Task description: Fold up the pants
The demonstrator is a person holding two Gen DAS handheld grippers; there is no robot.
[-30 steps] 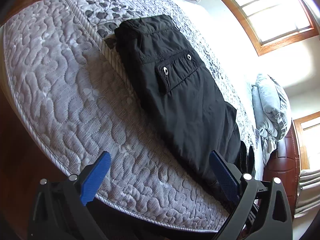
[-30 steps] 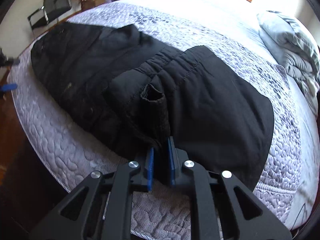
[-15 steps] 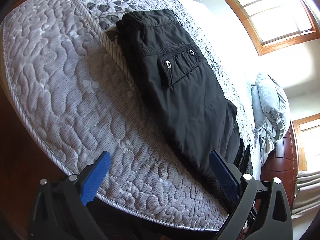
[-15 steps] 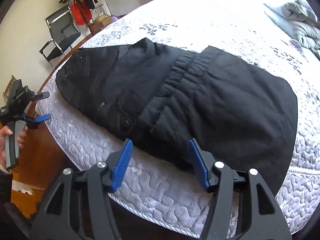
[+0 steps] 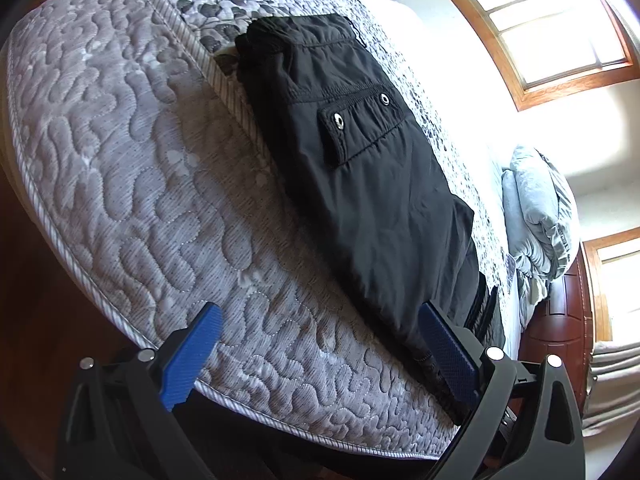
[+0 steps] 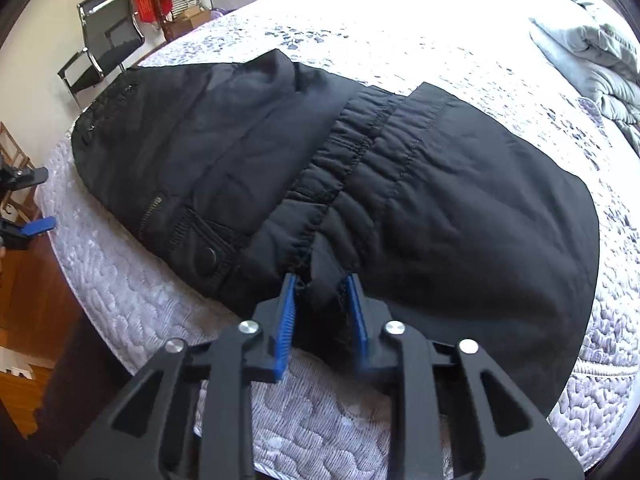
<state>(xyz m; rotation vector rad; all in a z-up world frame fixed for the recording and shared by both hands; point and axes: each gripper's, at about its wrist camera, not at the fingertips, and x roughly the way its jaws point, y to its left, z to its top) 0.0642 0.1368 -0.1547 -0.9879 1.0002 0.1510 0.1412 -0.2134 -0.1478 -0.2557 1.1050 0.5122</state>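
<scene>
Black pants lie folded lengthwise on a quilted mattress, elastic waistband towards me in the right wrist view. My right gripper is at the near waistband edge; its jaws are closing, with a bunch of black fabric between the blue pads and touching both. In the left wrist view the pants show a snap-flap pocket and run away along the bed. My left gripper stands wide open over the mattress edge, nothing between its pads; its right pad is beside the pants' near end. The left gripper also shows at the far left.
A bundled grey blanket lies at the far end of the bed. A black chair and hanging clothes stand by the wall. Wooden floor lies beyond the mattress edge. Bright windows are behind the bed.
My right gripper let go of a fabric fold, opened wide, then came back down and narrowed on the waistband edge. The left gripper stayed open and almost still.
</scene>
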